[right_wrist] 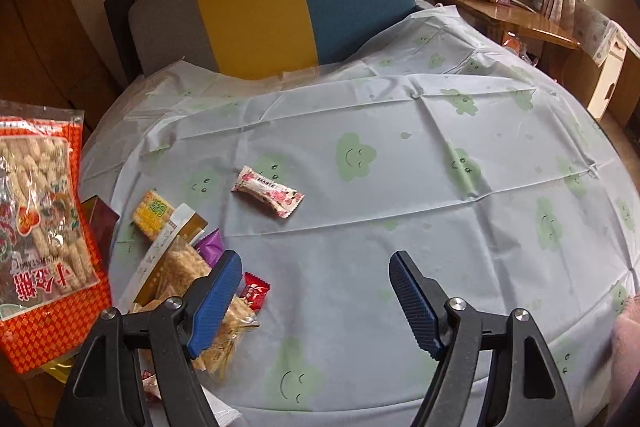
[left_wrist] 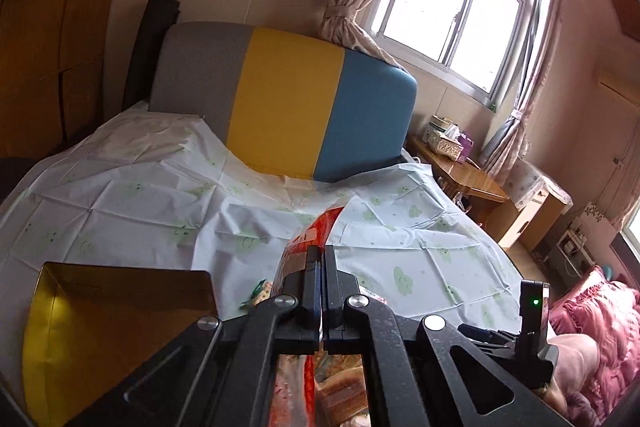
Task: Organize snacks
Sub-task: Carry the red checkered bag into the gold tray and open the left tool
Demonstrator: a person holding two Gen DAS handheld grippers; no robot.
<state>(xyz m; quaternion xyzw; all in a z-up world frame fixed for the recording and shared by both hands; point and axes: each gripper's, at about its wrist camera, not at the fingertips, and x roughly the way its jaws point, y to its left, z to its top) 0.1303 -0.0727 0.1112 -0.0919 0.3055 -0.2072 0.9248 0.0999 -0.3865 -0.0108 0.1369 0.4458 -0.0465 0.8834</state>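
Each gripper [right_wrist: 316, 301] has black slotted arms with silver screws, and 2 ribbed blue finger pads [right_wrist: 214, 303].

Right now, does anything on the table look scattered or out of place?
Yes. One pink-and-white wrapped candy lies alone on the tablecloth, apart from the jumbled snack pile at the left edge. The gold box looks empty. The left claw holds the red snack bag in the air.

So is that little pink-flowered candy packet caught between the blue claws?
No, the flowered candy packet lies alone on the tablecloth, well beyond the open right gripper.
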